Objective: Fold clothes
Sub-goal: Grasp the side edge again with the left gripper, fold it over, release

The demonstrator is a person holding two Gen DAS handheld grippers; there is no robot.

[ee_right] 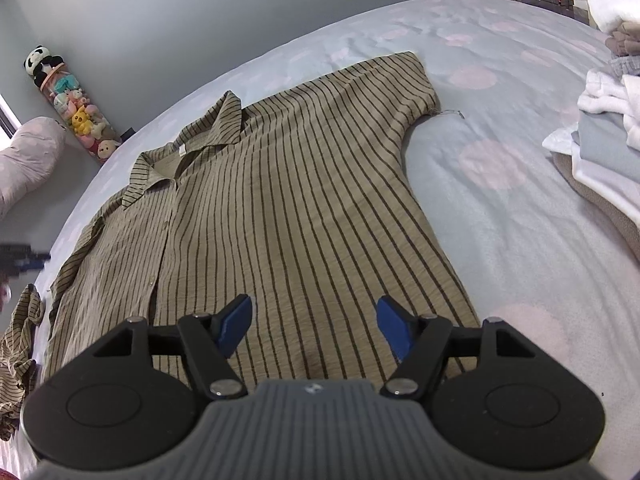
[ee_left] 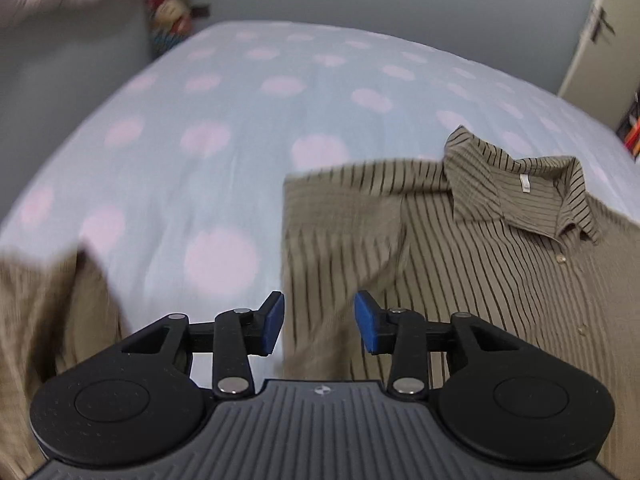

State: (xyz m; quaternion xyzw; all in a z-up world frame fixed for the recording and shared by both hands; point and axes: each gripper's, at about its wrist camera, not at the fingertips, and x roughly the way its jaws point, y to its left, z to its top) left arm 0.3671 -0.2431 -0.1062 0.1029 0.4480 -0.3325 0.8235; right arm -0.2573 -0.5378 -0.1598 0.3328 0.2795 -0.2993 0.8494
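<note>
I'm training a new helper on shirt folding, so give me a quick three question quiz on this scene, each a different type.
1. True or false: the left tool is clamped on the striped shirt.
2. Multiple choice: the sleeve on the shirt's far side is A) folded over the chest, B) spread flat on the bedsheet, C) hanging off the bed.
3. Fill in: the right tool hovers with its pads apart over the shirt's ____ end.

Key:
1. False; its pads stand apart with no cloth between them.
2. B
3. Bottom (hem) end, opposite the collar.
</note>
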